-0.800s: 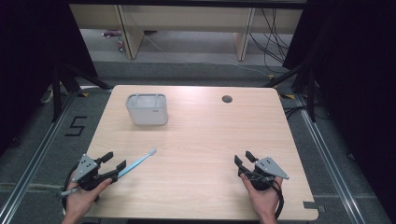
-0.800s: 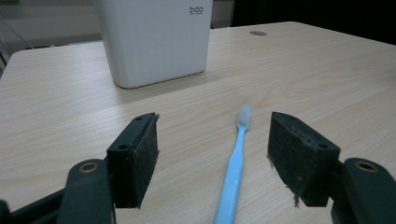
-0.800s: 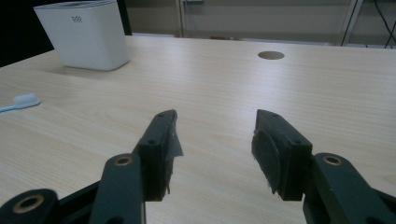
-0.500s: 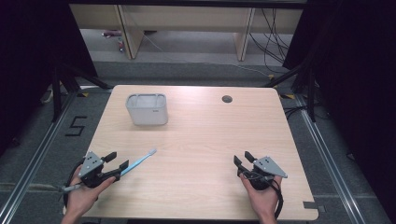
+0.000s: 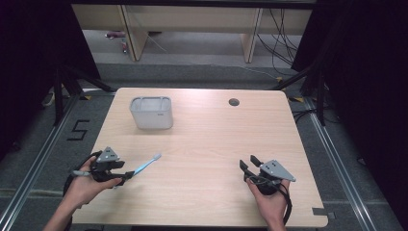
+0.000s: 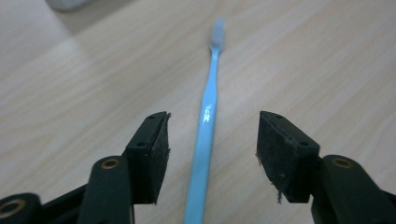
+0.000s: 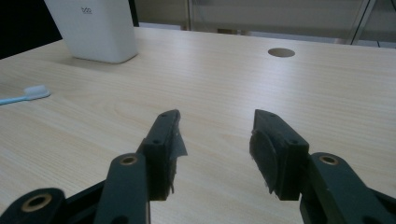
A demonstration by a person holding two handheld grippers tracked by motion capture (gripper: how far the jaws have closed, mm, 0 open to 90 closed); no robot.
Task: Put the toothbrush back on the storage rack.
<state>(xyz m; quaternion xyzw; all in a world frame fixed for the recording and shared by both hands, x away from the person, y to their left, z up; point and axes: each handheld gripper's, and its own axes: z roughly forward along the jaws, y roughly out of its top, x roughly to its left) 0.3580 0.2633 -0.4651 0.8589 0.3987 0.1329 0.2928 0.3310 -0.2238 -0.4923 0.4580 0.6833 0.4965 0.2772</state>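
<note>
A light blue toothbrush (image 5: 144,166) lies flat on the wooden table (image 5: 211,139), with its white bristle head (image 6: 218,29) pointing away from my left hand. My left gripper (image 5: 126,174) is open at the near left. Its two jaws straddle the toothbrush handle (image 6: 205,135) with a gap on each side, and neither touches it. At the near right my right gripper (image 5: 247,161) is also open, and nothing lies between its fingers. In the right gripper view the same gripper (image 7: 217,123) faces across the table, with the brush head (image 7: 36,92) far to its left.
A white rectangular cup (image 5: 151,112) stands upright at the back left, and the right gripper view shows this cup (image 7: 93,28) too. A round cable hole (image 5: 234,102) sits near the table's far edge. Beyond the table stand shelving legs and cables on a grey floor.
My left gripper has shifted slightly and settled lower around the end of the toothbrush handle. The toothbrush and my right gripper have stayed put.
</note>
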